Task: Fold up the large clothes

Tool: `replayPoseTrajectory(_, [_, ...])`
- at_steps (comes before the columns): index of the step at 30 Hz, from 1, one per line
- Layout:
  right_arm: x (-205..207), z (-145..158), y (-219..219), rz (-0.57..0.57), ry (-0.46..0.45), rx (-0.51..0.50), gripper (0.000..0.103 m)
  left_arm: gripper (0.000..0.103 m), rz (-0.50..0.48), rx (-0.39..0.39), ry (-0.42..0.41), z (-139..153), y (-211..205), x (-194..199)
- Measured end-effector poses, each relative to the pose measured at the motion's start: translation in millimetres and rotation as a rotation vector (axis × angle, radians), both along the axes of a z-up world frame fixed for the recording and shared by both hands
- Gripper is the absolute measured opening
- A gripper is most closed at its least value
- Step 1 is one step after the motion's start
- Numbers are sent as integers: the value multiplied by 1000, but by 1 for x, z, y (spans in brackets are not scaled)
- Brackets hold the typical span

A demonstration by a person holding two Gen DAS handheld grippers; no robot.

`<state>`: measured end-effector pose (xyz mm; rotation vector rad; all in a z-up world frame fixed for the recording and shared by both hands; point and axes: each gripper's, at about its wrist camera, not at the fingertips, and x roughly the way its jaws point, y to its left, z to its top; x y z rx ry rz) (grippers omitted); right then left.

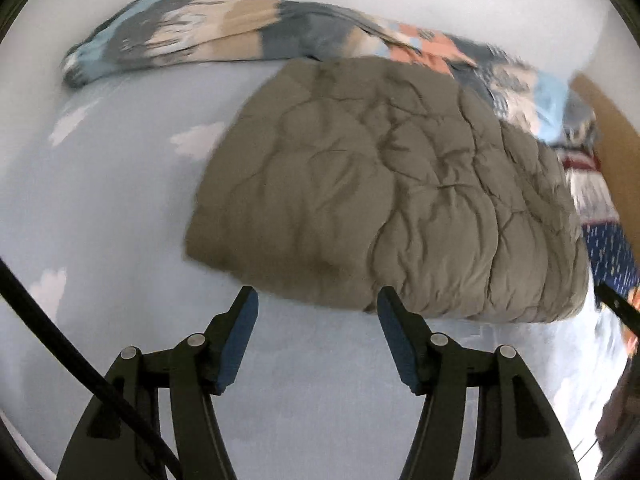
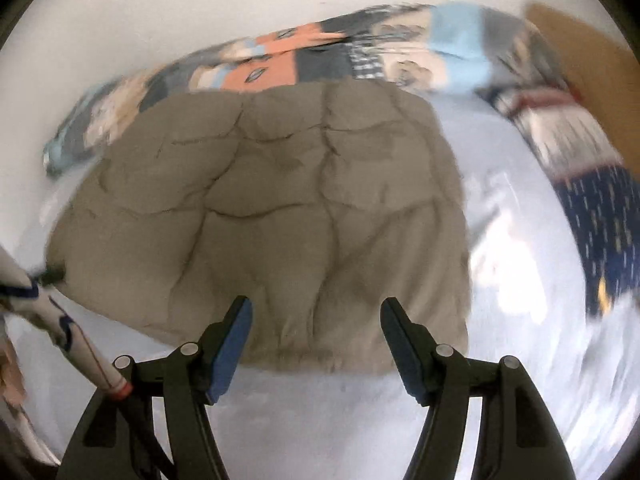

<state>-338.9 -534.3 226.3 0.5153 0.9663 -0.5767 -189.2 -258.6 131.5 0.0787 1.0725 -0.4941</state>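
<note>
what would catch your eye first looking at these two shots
A puffy khaki quilted garment, folded into a rough rectangle, fills the middle of the pale cloud-print sheet. Behind it lies a patchwork blanket. Both the left gripper and right gripper are open and empty.

Pale blue cloud-print bedsheet [image 1: 120, 208], patchwork-patterned blanket [image 1: 192, 36] along its far edge, brown board [image 2: 592, 64] beyond

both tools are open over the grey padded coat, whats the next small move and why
Probably close both tools on the coat's near edge to fold it over again: the left tool and right tool hang open and empty there, with the coat lying loose and puffy.
</note>
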Motion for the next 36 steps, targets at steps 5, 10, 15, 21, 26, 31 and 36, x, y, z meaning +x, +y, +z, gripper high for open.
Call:
replayPoseTrajectory(5, [-22, 20, 17, -72, -86, -36, 75, 61, 111, 21, -110, 0, 9, -4])
replayPoseTrajectory(10, [-8, -6, -6, -83, -60, 1, 75, 61, 143, -14, -148, -5, 2, 25])
replayPoseTrajectory(15, [6, -38, -27, -101, -28, 57, 75, 65, 115, 61, -110, -28, -18, 50])
replayPoseTrajectory(21, [16, -71, -33, -90, 34, 102, 78, 71, 83, 133, -89, -43, -28, 63])
replayPoseTrajectory(26, [17, -77, -35, -73, 39, 116, 80, 72, 93, 120, -65, -43, -25, 67])
replayPoseTrajectory(31, [15, -64, -35, -78, 25, 108, 81, 72, 119, 61, -99, -22, -18, 61])
replayPoseTrajectory(36, [-14, -31, -55, -177, -83, 84, 81, 72, 185, 24, -84, -18, 0, 69])
